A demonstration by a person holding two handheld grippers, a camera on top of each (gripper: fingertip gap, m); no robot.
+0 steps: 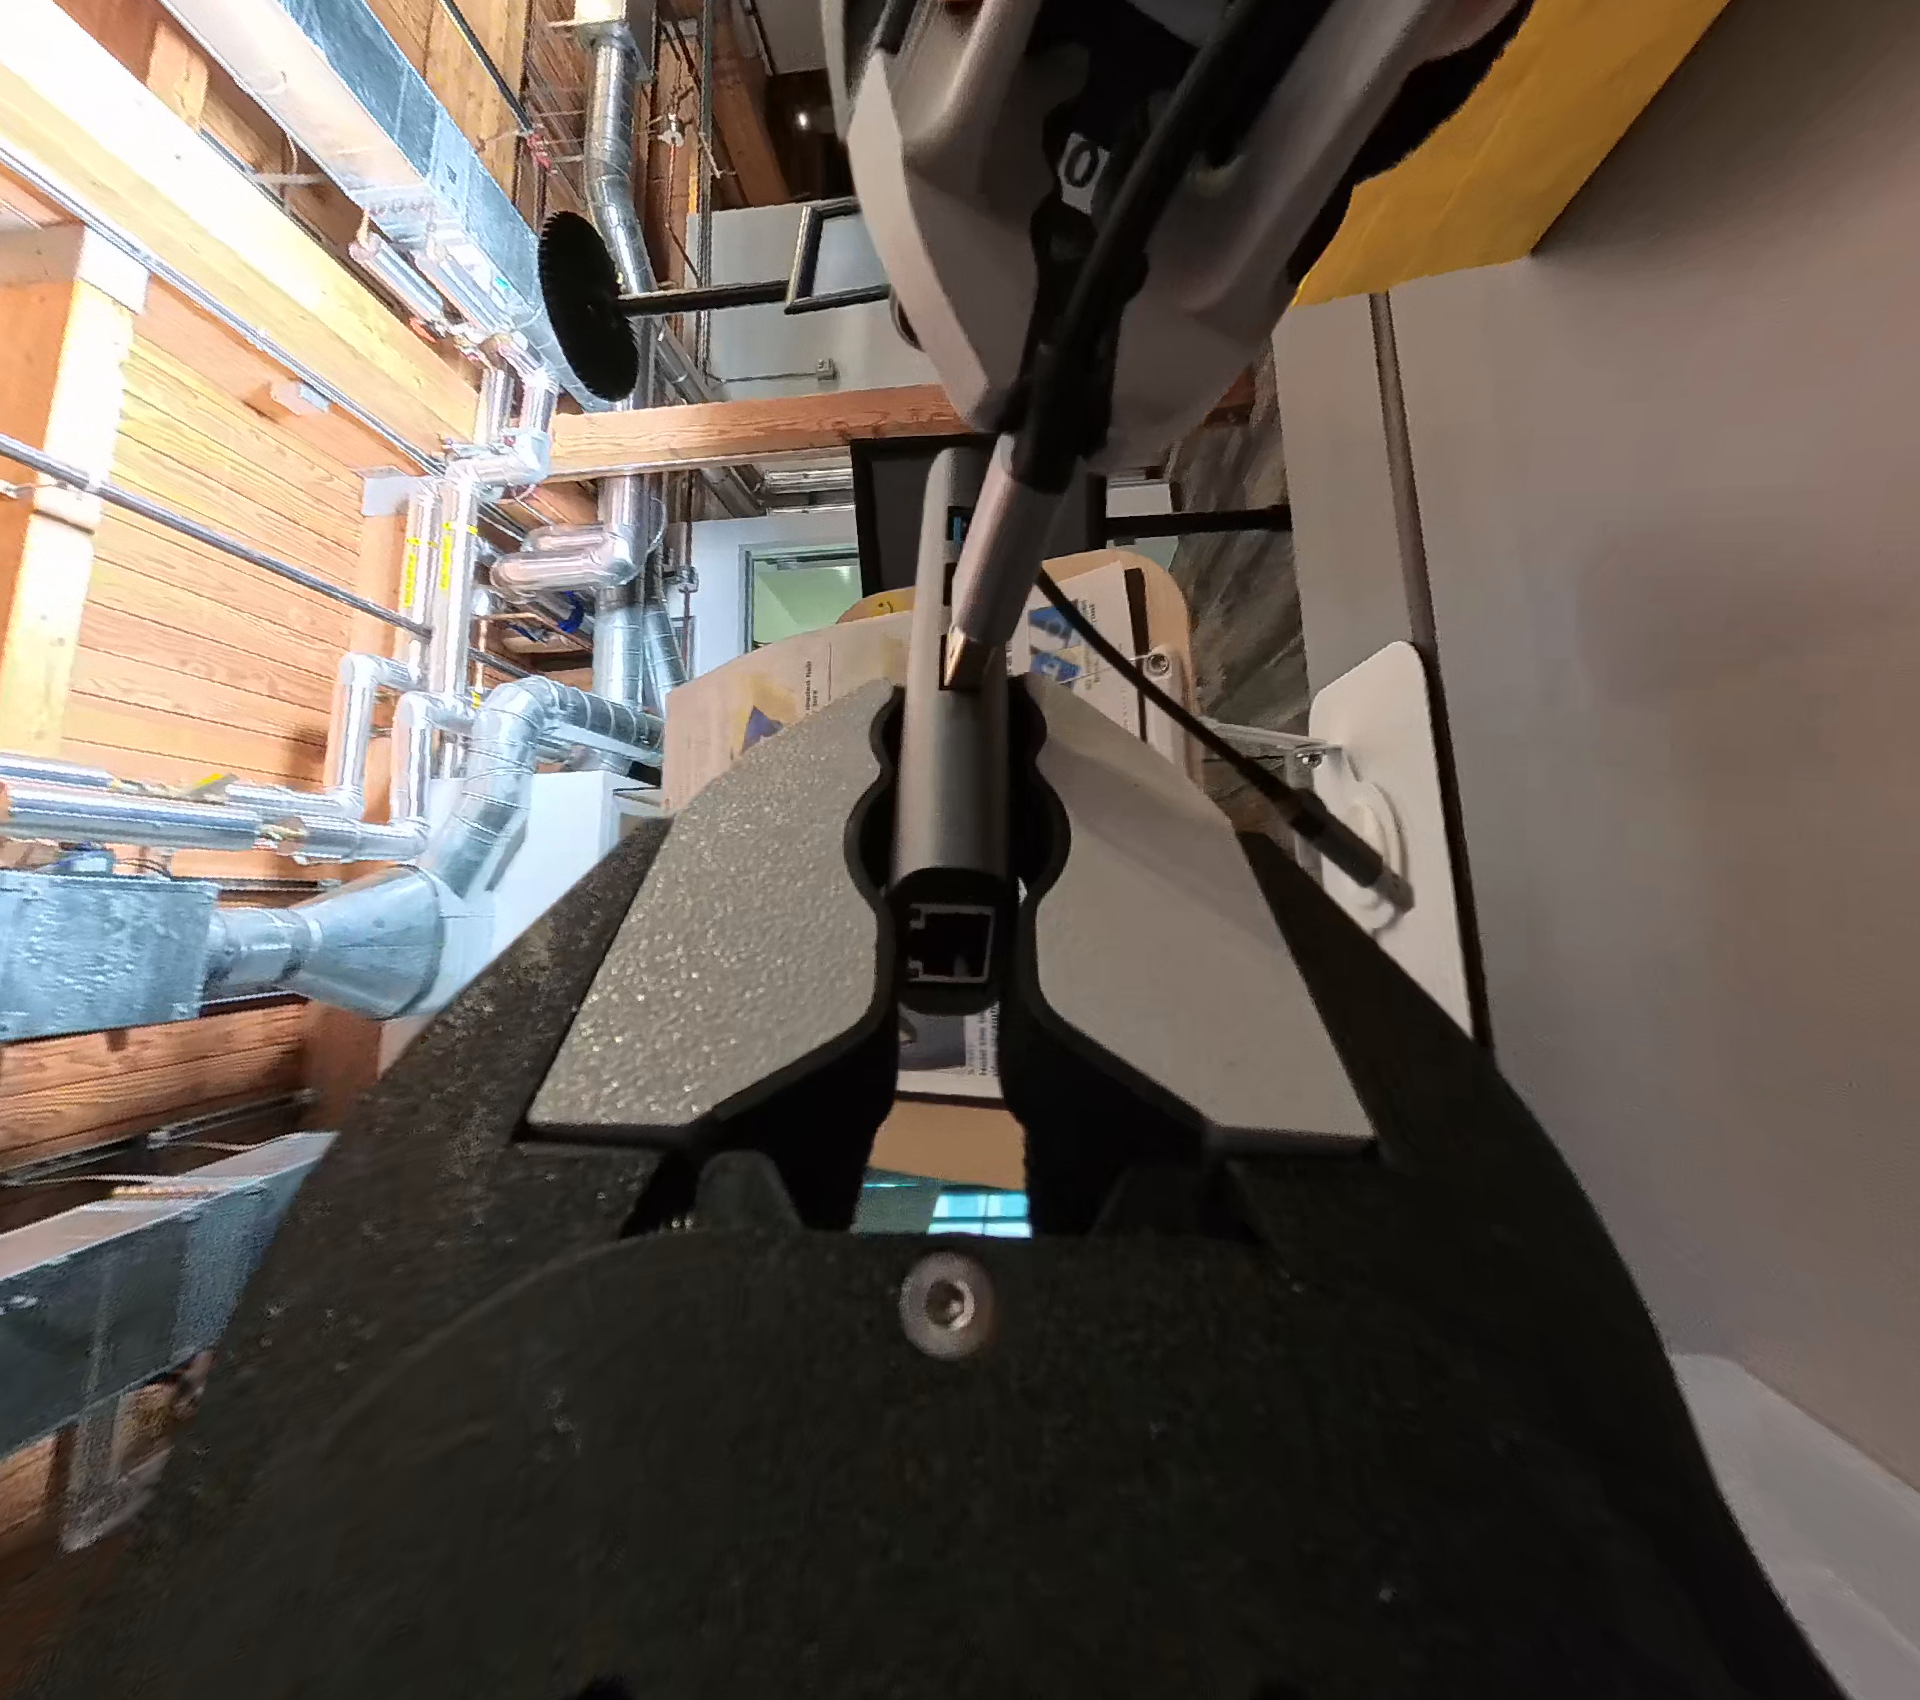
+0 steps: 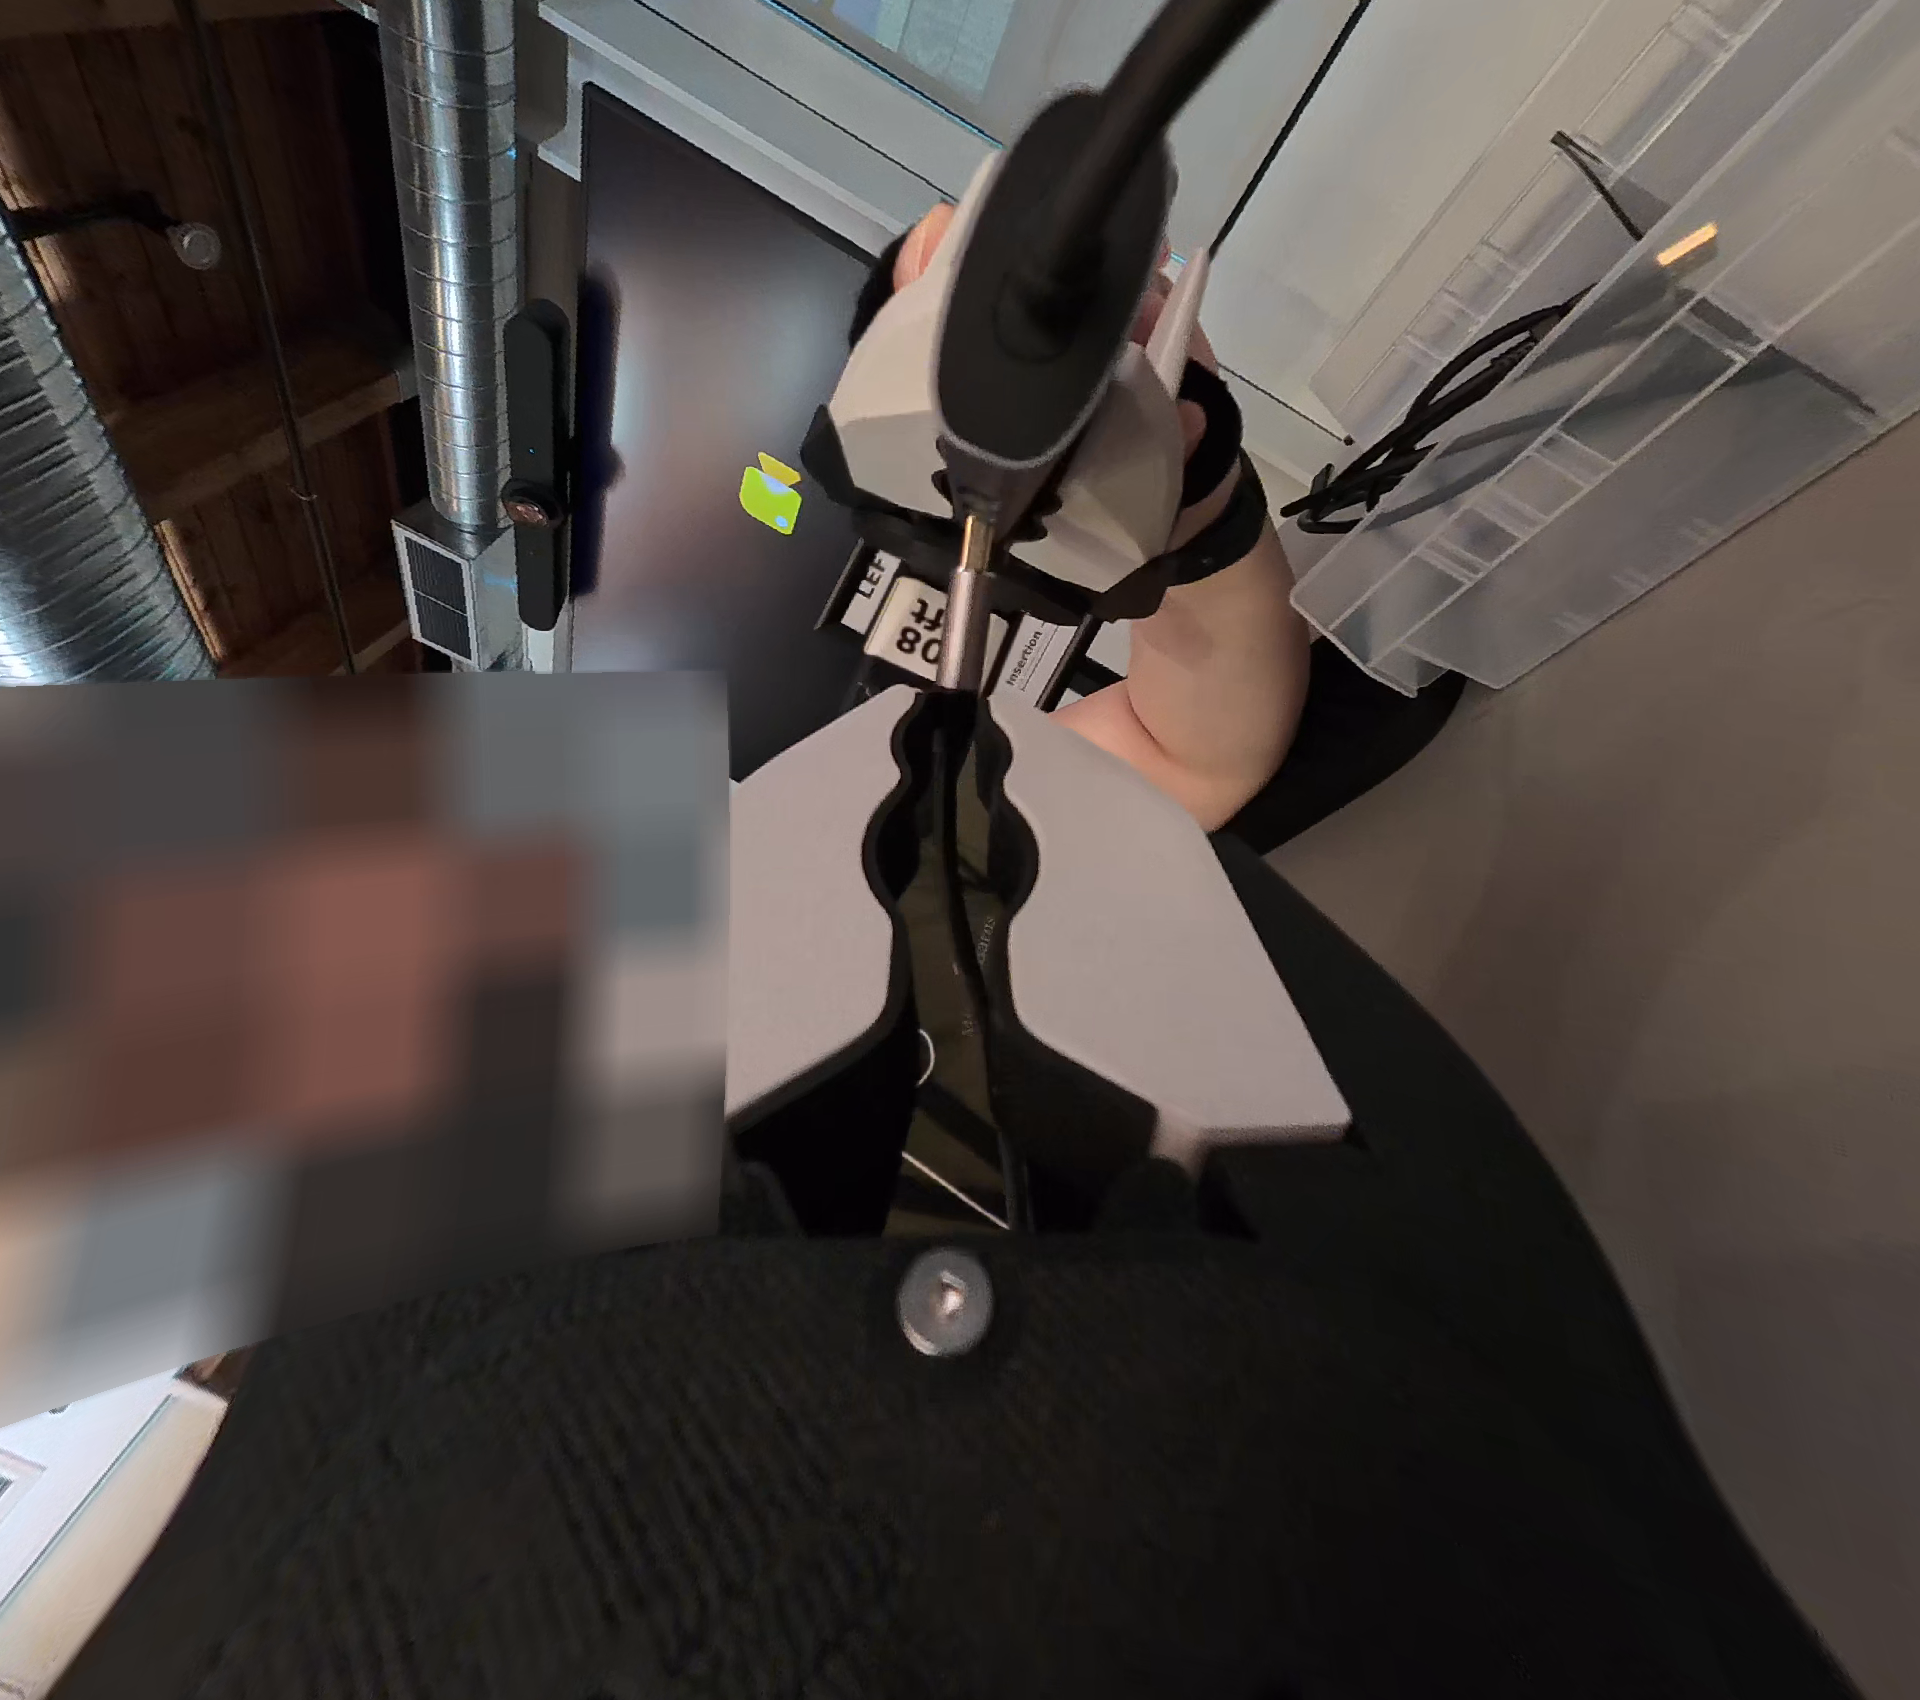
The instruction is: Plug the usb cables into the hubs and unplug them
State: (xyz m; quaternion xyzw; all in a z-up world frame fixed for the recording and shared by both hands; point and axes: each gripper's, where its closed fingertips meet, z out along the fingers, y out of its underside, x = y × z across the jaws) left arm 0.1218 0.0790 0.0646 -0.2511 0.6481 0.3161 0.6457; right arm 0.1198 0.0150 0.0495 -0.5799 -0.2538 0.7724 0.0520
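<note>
My left gripper (image 1: 951,705) is shut on a slim grey USB hub (image 1: 951,819), whose square end port faces the camera. My right gripper (image 1: 1039,435) comes in from above, shut on a USB cable's grey plug (image 1: 982,601). The plug's metal tip (image 1: 964,668) touches a side port of the hub and mostly shows. In the right wrist view, my right gripper (image 2: 951,705) holds the same plug (image 2: 961,622) up to the hub (image 2: 1039,341), seen end-on. The hub's thick black lead (image 2: 1174,19) curves upward. The left gripper (image 2: 1003,507) is behind the hub. A thin black cable (image 2: 948,871) runs back between my fingers.
A clear plastic bin (image 2: 1558,507) with black cables in it sits on the grey table (image 2: 1662,871) at the right. A person's forearm (image 2: 1195,694) is behind the hub. The cable's free end (image 1: 1340,840) hangs by a white plate (image 1: 1382,736). Cardboard boxes (image 1: 790,694) are beyond. The grippers' ends are close to 6 centimetres from one another.
</note>
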